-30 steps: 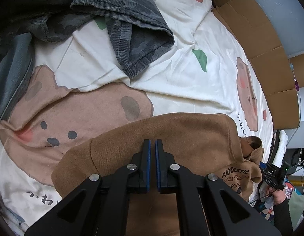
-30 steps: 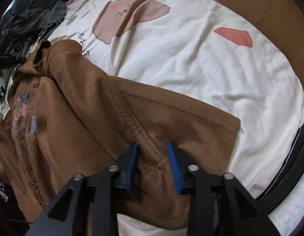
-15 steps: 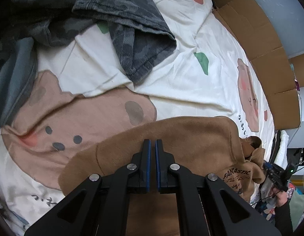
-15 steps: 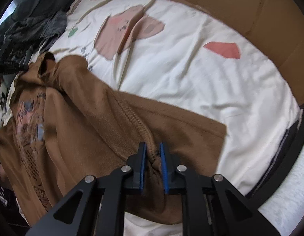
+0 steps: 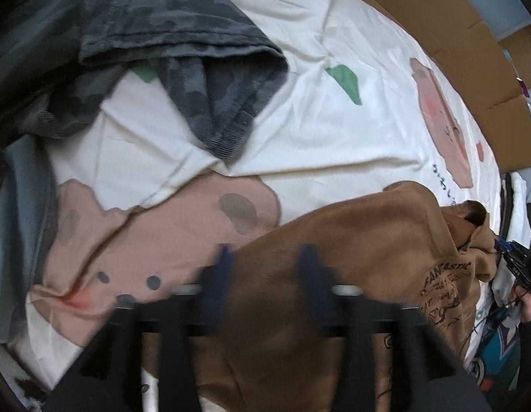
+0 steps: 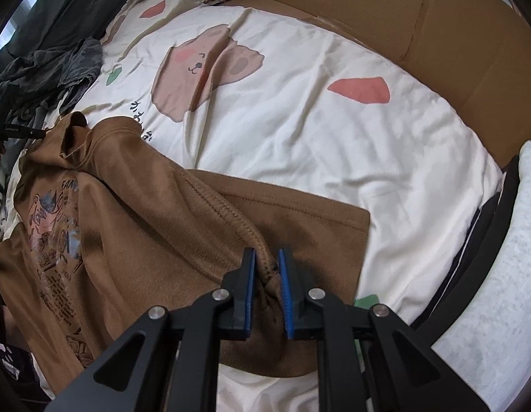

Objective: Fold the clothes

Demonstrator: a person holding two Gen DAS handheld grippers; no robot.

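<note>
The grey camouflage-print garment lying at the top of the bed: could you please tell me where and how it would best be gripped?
I would take the grey camouflage-print garment by the ribbed hem at its lowest corner, coming from above on the side of the cream cartoon-bear bedsheet. That edge lies flat, free and uncovered there, while the rest is bunched into a dark pile.

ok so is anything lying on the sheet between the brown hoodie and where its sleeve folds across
Nothing visible. The right claw pinches the hoodie at its sleeve seam, and the body it would fold onto is bare. The camo clothes lie farther up the sheet, apart from it. The left claw has just been opening over the hoodie.
</note>
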